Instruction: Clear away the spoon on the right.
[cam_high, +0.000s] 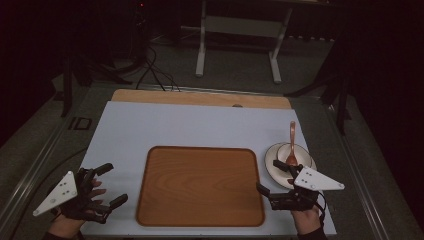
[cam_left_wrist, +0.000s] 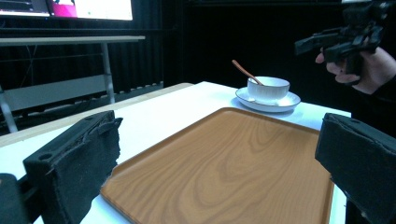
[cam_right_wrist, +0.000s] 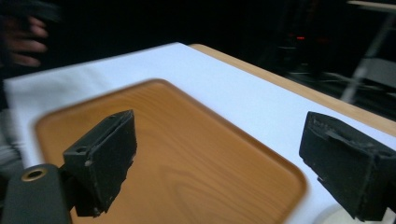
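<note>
The right gripper hangs empty with its jaws spread wide, over the near right edge of the wooden tray. The tray lies flat just ahead of and below those jaws, its long axis running across the table toward the left gripper. That gripper is also wide open and holds nothing, and it hovers apart from the tray's left edge.

Just beyond and to the outer side of the right gripper stands a white bowl on a saucer. A spoon sits in it, its bowl end down and its handle leaning up and away toward the far edge of the table.

The risk, as I judge it, is that the right hand swings outward and clips that handle, tipping the bowl. A one-sided grab could also tilt the tray.
</note>
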